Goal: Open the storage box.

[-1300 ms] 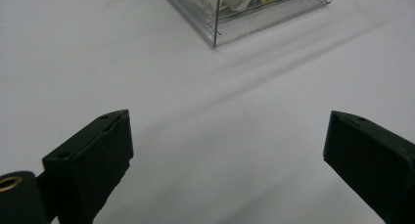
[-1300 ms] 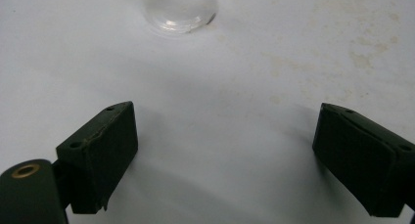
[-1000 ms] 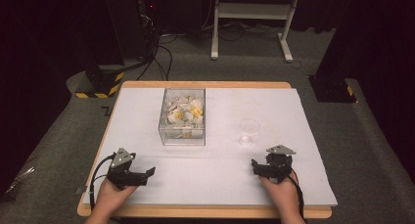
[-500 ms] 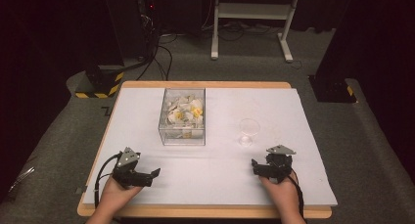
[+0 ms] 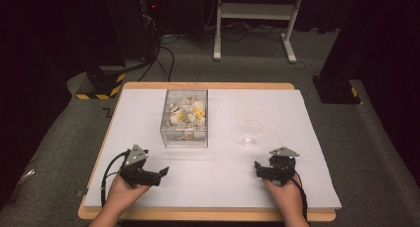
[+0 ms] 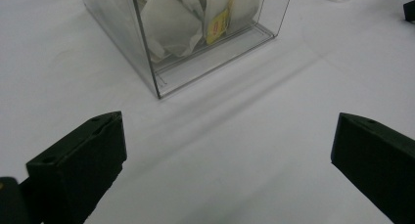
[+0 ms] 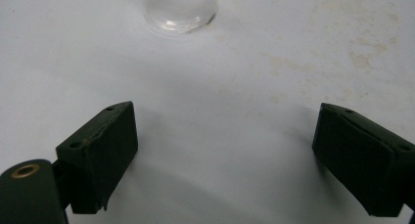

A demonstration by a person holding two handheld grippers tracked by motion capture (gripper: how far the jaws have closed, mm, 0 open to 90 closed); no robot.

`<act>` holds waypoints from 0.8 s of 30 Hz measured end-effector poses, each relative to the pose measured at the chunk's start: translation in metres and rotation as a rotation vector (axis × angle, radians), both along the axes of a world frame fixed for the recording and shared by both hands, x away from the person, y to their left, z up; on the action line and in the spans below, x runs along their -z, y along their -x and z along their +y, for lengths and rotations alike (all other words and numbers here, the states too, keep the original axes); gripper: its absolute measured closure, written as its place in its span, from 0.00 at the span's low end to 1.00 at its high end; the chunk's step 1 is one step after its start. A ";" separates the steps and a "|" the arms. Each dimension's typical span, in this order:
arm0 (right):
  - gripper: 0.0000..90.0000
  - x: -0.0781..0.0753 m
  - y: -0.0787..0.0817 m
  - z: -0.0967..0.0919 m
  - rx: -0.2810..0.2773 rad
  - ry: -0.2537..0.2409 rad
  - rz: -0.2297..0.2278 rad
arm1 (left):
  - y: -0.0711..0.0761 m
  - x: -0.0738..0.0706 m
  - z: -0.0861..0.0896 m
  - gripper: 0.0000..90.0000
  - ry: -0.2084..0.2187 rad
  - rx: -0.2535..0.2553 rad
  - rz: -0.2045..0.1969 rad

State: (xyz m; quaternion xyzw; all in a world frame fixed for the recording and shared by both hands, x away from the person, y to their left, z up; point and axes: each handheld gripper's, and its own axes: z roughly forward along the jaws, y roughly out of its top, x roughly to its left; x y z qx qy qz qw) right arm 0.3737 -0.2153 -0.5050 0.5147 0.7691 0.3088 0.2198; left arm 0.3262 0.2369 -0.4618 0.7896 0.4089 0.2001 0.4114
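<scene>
A clear plastic box [image 5: 184, 119] holding white and yellow sachets [image 5: 188, 112] stands left of centre on the white table top [image 5: 218, 182]. A small clear stemmed glass [image 5: 251, 133] stands to its right. My left gripper [image 5: 161, 174] rests near the front left, pointing right, open and holding nothing. In the left gripper view its jaws [image 6: 229, 136] stand wide apart, with the box [image 6: 195, 33] a short way ahead. Near the front right my right gripper [image 5: 258, 170] is open too. In its own view [image 7: 226, 123] the glass's base [image 7: 180, 11] lies ahead.
The white mat lies on a wooden table whose edge [image 5: 208, 216] runs along the front. Behind the table are a white stand [image 5: 255, 14], cables and a yellow-black striped block [image 5: 101, 85] on grey carpet. Bare mat lies between the two grippers.
My left gripper has slid slightly toward the front and right, its jaws now pointing more to the right. The right gripper, box and glass have stayed put.
</scene>
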 end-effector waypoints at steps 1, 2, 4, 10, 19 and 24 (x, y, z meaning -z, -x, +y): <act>0.11 0.000 0.000 0.000 0.000 0.000 0.000 | -0.001 -0.001 -0.001 0.01 0.001 0.000 -0.004; 0.11 0.000 0.000 0.000 0.000 0.000 0.000 | -0.001 -0.001 -0.001 0.01 0.001 0.000 -0.004; 0.11 0.000 0.000 0.000 0.000 0.000 0.000 | -0.003 -0.003 -0.005 0.01 0.001 0.004 -0.013; 0.11 0.000 0.000 0.000 0.000 0.000 0.000 | -0.008 -0.004 -0.010 0.01 0.047 0.008 -0.021; 0.11 0.000 0.000 0.000 0.000 0.000 0.000 | -0.015 -0.006 -0.017 0.01 0.092 0.030 -0.033; 0.11 0.000 0.000 0.000 0.000 0.001 -0.001 | -0.018 -0.005 -0.020 0.01 0.101 0.038 -0.035</act>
